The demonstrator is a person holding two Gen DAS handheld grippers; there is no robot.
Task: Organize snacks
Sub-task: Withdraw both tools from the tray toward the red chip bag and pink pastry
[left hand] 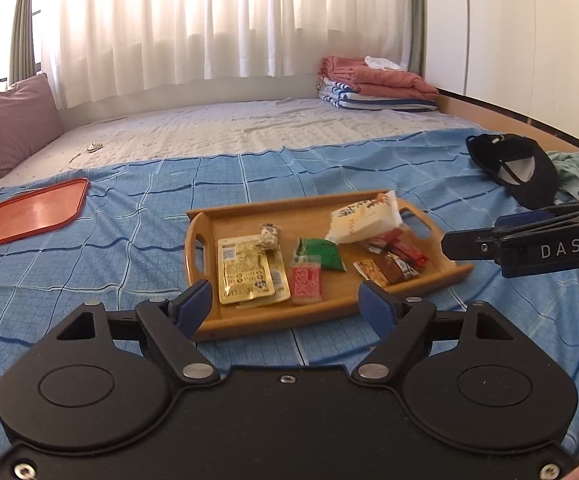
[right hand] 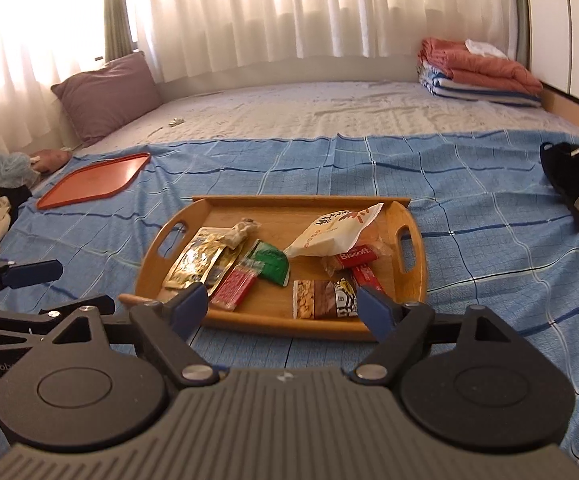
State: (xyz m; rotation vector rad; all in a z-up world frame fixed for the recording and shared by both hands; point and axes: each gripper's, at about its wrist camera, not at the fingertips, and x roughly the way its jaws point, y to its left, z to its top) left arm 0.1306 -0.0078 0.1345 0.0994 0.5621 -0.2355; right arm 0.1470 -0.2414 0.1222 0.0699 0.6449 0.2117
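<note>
A wooden tray (left hand: 209,320) (right hand: 413,264) lies on the blue checked cloth and holds several snacks: a yellow pouch (left hand: 245,270) (right hand: 197,260), a green packet (left hand: 321,254) (right hand: 271,260), a red-and-white packet (left hand: 306,280) (right hand: 235,286), a white bag (left hand: 365,218) (right hand: 333,230), red Biscoff packets (left hand: 397,246) (right hand: 355,258) and a nut bar (left hand: 385,270) (right hand: 325,298). My left gripper (left hand: 287,304) is open and empty at the tray's near edge. My right gripper (right hand: 281,302) is open and empty at the near edge too. The right gripper shows in the left wrist view (left hand: 529,244).
An empty orange tray (left hand: 29,216) (right hand: 93,180) lies on the cloth at the far left. A black cap (left hand: 517,168) (right hand: 577,192) lies at the right. Folded towels (left hand: 373,80) (right hand: 477,72) and a purple pillow (left hand: 9,120) (right hand: 105,96) sit at the back.
</note>
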